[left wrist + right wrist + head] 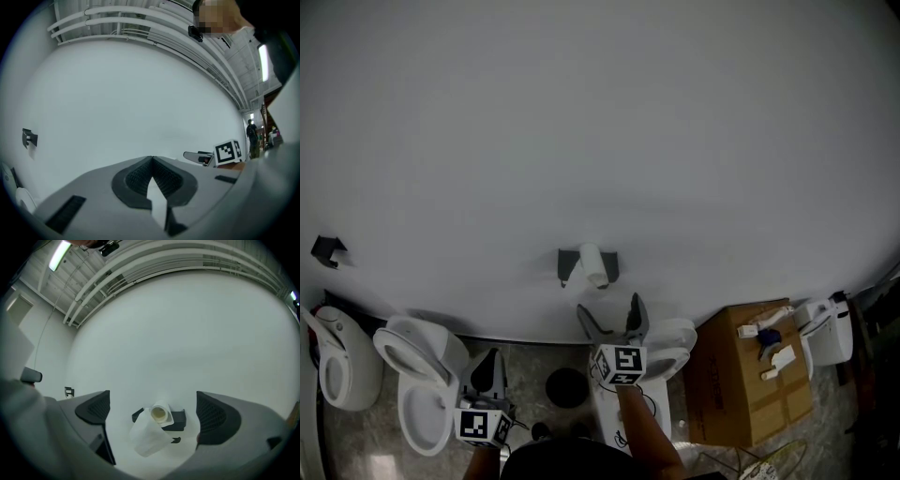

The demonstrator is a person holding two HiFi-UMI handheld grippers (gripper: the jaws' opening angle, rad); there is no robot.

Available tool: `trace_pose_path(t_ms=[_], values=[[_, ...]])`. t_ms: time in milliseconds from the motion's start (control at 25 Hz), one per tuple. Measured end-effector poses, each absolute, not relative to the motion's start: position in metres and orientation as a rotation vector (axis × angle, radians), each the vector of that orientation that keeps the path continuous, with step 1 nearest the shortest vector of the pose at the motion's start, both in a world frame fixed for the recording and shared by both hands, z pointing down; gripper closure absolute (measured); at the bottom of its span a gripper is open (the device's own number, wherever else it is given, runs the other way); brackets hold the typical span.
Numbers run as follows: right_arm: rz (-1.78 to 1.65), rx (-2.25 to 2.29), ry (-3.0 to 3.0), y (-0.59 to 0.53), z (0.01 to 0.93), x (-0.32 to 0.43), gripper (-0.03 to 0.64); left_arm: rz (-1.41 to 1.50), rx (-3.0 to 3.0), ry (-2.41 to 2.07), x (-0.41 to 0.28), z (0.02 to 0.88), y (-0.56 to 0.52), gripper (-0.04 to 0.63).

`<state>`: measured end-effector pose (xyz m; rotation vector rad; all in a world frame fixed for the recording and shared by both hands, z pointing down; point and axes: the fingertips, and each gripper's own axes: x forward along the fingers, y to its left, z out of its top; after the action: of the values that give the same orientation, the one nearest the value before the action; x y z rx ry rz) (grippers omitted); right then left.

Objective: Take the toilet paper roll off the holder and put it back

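The only print in sight is the black-and-white square pattern on each gripper's cube [619, 364]. The roll [159, 414], white with a pale core and a loose sheet hanging down, sits on the dark holder [180, 420] on the far wall. The right gripper [154, 411] gapes wide and empty, short of the roll. The left gripper [152, 161], near left, is pressed together on nothing.

From head, steeply down onto wall [600, 141], holder [567, 265] far. From right tool [607, 306], straight at same holder, nearer. From left tool [490, 358], toward same wall.

Holder [179, 417] partly behind roll [159, 414]; leftmost toilet [344, 371] cut by edge.
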<state>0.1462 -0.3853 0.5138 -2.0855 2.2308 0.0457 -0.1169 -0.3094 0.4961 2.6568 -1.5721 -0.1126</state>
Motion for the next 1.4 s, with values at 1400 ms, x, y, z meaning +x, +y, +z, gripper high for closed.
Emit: trace_pose_path(t_ms=[1400], values=[[-0.165,-2.208,2.283,-0.471,0.585,0.163,0.111,-0.114,2.644,-1.623,-0.121,0.496,-0.325,0.592]])
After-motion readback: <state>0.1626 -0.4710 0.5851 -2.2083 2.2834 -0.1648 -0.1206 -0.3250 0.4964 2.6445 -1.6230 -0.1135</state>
